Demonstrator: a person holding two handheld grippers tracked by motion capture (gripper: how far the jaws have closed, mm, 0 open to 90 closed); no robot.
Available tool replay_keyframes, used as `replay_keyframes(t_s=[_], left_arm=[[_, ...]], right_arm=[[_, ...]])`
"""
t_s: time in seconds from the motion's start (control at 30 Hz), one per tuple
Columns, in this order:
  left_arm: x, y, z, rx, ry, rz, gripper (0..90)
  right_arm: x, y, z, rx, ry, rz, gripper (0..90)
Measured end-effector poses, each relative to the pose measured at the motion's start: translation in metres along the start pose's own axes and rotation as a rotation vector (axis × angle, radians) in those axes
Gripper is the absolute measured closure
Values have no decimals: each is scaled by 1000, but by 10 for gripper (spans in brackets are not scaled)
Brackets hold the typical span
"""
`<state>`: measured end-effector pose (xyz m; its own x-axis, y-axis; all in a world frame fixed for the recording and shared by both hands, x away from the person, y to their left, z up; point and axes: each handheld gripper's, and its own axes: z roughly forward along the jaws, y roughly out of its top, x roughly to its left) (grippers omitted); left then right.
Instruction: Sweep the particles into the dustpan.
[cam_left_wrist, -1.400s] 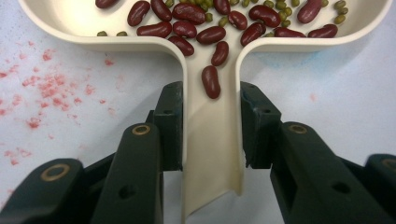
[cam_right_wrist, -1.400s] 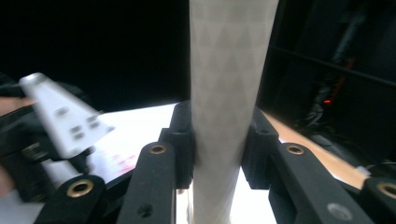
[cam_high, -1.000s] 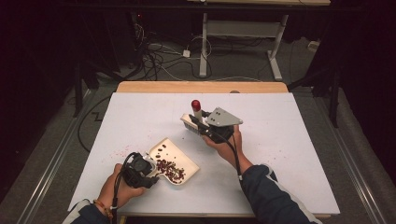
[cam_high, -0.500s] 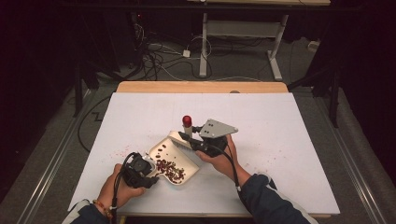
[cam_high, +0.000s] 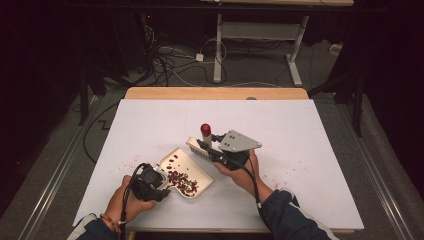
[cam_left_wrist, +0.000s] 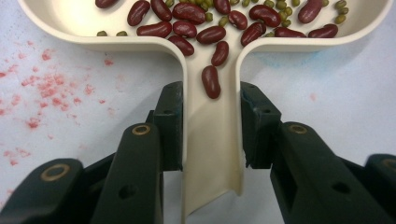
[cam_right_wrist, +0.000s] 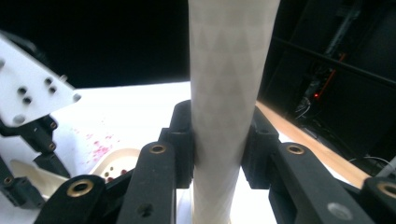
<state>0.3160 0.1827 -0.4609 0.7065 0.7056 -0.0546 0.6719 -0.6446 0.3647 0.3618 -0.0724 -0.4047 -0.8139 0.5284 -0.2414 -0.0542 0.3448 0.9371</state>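
- The left tool (cam_left_wrist: 210, 135) is clamped on the dustpan (cam_high: 186, 172) handle, low in the frame.
- Beans (cam_left_wrist: 212, 33) lie in the dustpan.
- The right tool (cam_right_wrist: 219, 149) is clamped on the brush (cam_high: 201, 145) handle.

Table brightly lit, surroundings dark; close views sharp, slight glare.

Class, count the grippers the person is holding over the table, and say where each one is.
2. The left gripper clamps the dustpan handle near the table's front edge. The right gripper clamps the brush just behind the dustpan.
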Motion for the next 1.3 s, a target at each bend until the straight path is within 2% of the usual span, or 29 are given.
replay_keyframes(t_s=[0.1, 0.2, 0.27, 0.3, 0.4, 0.47, 0.53, 0.63, 0.67, 0.97, 1.3], left_arm=[[0, 0, 0, -3, -2, -2, 634], [0, -1, 0, -9, -4, -8, 634], [0, -1, 0, -10, -5, -8, 634], [0, -2, 0, -18, -4, -18, 634], [0, -1, 0, -10, -2, -12, 634], [0, -1, 0, -9, -2, -13, 634], [1, -1, 0, -9, -5, -14, 634], [1, 0, 0, -10, -3, -15, 634], [1, 0, 1, -14, -4, -21, 634], [5, 1, 1, -21, -21, -29, 633], [9, 0, 1, -33, -20, -42, 633]], right_arm=[[15, 0, 7, 6, 23, -47, 706], [29, 1, 10, 13, 52, -58, 704], [40, 2, 9, 18, 63, -89, 703], [42, 3, 8, 17, 70, -90, 703], [50, 7, 4, 9, 89, -92, 705], [51, 10, 1, 1, 112, -75, 706], [52, 12, -2, 2, 108, -78, 705], [48, 12, -7, -5, 85, -70, 706], [44, 12, -10, -16, 80, -49, 706], [12, 19, -41, -49, -5, 19, 705], [-24, 7, -85, -12, -93, 86, 705]])
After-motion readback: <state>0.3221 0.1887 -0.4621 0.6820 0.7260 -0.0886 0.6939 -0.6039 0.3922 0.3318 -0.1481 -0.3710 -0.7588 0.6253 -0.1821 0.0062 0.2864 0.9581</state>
